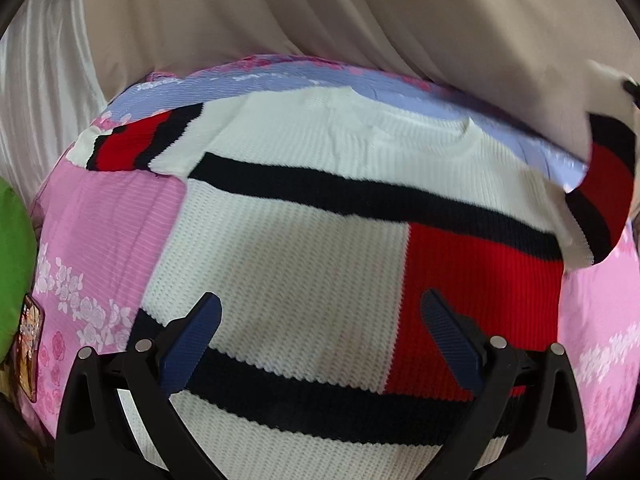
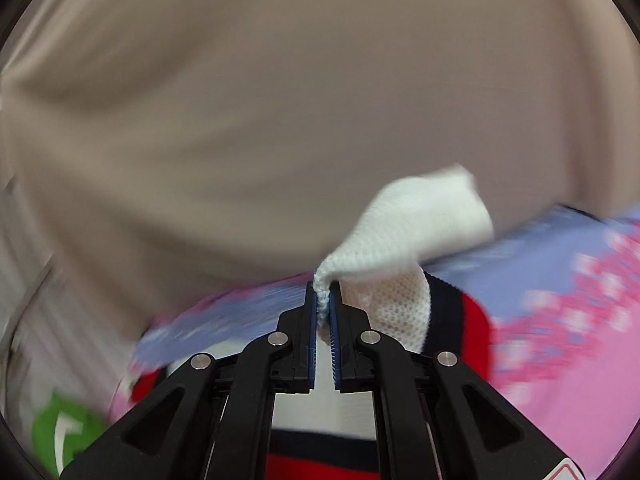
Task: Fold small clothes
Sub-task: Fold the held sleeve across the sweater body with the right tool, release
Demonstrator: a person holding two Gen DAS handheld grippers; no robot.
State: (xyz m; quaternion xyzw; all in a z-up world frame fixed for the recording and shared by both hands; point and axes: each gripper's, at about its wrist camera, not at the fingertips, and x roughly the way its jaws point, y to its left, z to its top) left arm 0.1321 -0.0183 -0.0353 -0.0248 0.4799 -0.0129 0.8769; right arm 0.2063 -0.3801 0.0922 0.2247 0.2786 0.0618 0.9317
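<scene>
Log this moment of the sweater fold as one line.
step: sleeve fold | right tool: shut on sweater cuff | left tool: open above sweater body | surface: pink floral bedding

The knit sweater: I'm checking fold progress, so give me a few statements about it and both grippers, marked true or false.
1. The right gripper has its jaws shut on the sweater's white cuff. True.
2. The left gripper grips the hem. False: its jaws stand open over the sweater, holding nothing.
3. The sweater lies on a pink floral bedsheet. True.
4. The sweater is plain white. False: it has black stripes and red blocks.
</scene>
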